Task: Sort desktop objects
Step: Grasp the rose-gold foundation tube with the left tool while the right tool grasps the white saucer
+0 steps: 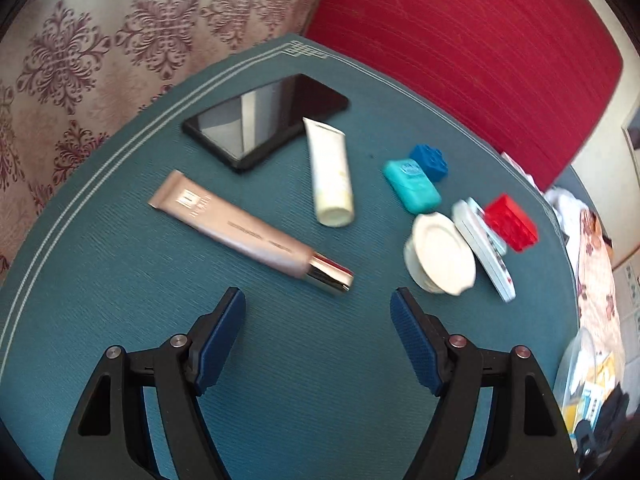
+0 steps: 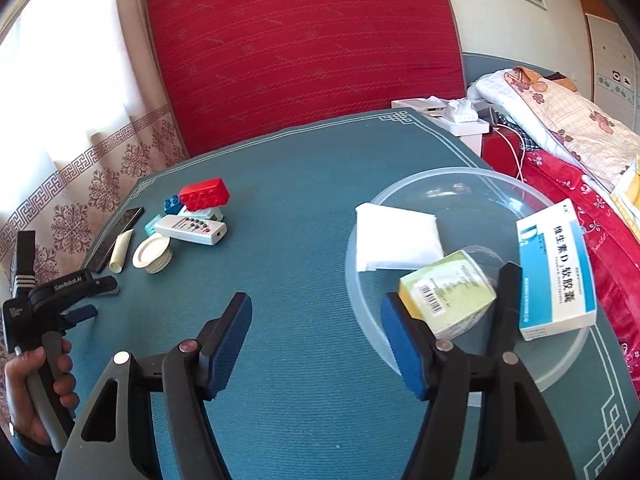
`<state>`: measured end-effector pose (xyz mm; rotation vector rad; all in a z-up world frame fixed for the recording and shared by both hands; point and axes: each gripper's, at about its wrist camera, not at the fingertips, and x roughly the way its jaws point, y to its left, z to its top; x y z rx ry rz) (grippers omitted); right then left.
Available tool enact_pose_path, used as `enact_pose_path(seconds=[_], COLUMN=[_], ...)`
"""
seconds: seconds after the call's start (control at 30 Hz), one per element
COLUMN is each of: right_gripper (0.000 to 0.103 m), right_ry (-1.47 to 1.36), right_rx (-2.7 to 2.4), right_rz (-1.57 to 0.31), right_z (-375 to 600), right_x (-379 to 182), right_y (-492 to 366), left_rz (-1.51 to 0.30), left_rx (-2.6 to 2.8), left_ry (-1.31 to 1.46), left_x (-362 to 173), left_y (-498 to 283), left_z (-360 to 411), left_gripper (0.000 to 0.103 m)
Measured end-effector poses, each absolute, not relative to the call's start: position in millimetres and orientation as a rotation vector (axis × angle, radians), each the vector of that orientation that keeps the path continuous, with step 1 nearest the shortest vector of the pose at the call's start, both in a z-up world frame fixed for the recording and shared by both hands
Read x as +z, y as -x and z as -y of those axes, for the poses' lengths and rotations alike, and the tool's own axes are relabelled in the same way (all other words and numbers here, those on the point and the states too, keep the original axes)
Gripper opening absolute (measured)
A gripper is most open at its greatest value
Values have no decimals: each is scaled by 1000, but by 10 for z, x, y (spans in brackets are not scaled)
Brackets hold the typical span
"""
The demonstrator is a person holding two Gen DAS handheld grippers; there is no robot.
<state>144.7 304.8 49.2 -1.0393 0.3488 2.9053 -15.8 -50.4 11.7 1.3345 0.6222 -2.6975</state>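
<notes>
1. The left gripper [image 1: 318, 306] hangs over the teal mat [image 1: 120, 300], jaws apart, empty.
2. Just ahead lies a beige tube [image 1: 248, 228].
3. Further ahead: a white tube [image 1: 330, 172], a phone [image 1: 266, 120].
4. Ahead-right: a white lid [image 1: 440, 254].

Counted on the teal mat [image 1: 120, 320] — two tubes, one pinkish [image 1: 240, 228] and one cream [image 1: 330, 172], plus two toy bricks, red [image 1: 510, 220] and blue [image 1: 430, 162]. One each of phone [image 1: 266, 120], remote [image 2: 190, 229], teal case [image 1: 412, 186] and white lid [image 1: 440, 254]. Over in the single clear bowl [image 2: 460, 176] — two boxes, green [image 2: 448, 292] and blue-white [image 2: 556, 268], and one white packet [image 2: 394, 242].
</notes>
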Motion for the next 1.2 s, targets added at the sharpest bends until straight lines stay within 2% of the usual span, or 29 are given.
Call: enact_pose_path(seconds=[0.33, 0.47, 0.77, 0.97, 1.03, 1.13, 1.2], right_gripper=[71, 71, 71, 71, 71, 71, 71], right_ry=[1077, 1094, 1122, 1152, 1166, 1184, 1191], right_rx=[2929, 2924, 2916, 2911, 2912, 2921, 2931], right_rz=[-322, -318, -300, -272, -257, -227, -202], right_z=[-2862, -2843, -2791, -2701, -2653, -2561, -2493], right_x=[454, 424, 387, 343, 327, 315, 315], right_y=[-1381, -1362, -1311, -1235, -1206, -1157, -1120], left_rz=[-625, -538, -209, -244, -246, -270, -310], left_rx=[-2638, -2634, -2610, -2641, -2653, -2658, -2669], left_ry=[-1277, -1265, -1233, -1192, -1176, -1157, -1148], left_x=[102, 98, 14, 2, 8, 27, 37], left_y=[394, 454, 570, 517, 485, 412, 393], left_z=[764, 720, 579, 712, 741, 752, 797], left_gripper=[78, 78, 78, 78, 75, 65, 50])
